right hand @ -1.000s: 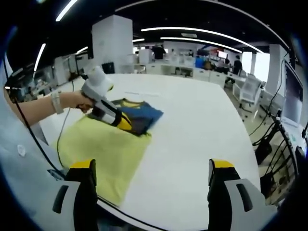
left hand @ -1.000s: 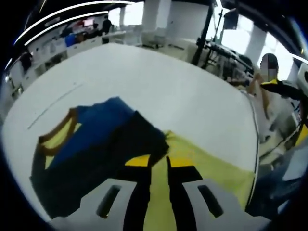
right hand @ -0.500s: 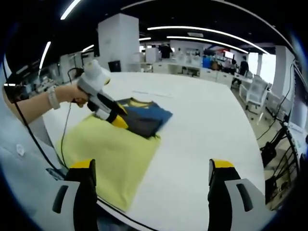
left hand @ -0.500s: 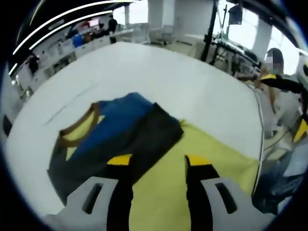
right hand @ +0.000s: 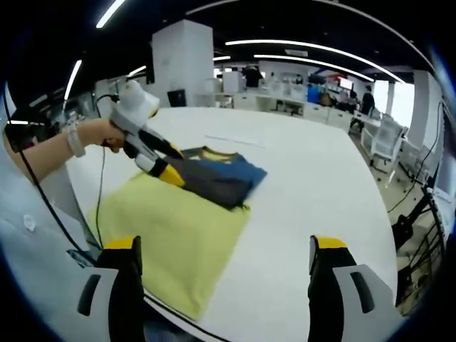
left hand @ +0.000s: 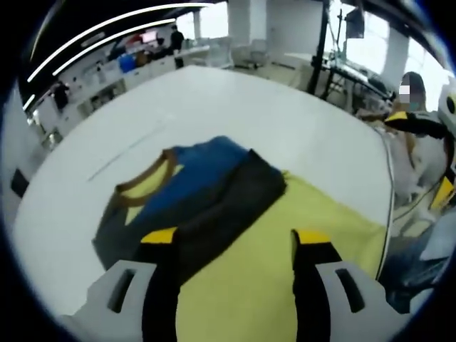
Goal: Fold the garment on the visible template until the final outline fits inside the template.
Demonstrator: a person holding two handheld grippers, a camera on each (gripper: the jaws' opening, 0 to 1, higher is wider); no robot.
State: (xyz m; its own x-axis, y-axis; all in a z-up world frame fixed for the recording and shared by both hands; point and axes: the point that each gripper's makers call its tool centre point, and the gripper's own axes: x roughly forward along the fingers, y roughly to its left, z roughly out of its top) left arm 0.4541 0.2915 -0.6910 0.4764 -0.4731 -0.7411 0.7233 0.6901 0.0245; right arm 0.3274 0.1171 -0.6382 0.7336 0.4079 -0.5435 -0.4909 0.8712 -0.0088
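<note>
The folded garment [left hand: 203, 196], blue and dark grey with a yellow neck area trimmed in brown, lies on the white tabletop [left hand: 235, 114], overlapping the far edge of the yellow template [left hand: 285, 263]. In the left gripper view, the left gripper [left hand: 235, 246] hovers above the near part of the garment and the template with its yellow-tipped fingers [left hand: 158, 236] spread apart and nothing between them; the left finger stands over the dark fabric, the right finger over the yellow sheet. In the right gripper view, the right gripper [right hand: 224, 253] is held at the near edge of the tabletop [right hand: 313, 178], well apart from the garment [right hand: 217, 177], with its fingers [right hand: 122, 246] released wide and holding nothing. In this view, the left gripper [right hand: 162, 171] is gripped by a hand [right hand: 100, 132] and points down at the left side of the garment, just above the far part of the template [right hand: 178, 235]. The template extends to the near edge of the tabletop.
</note>
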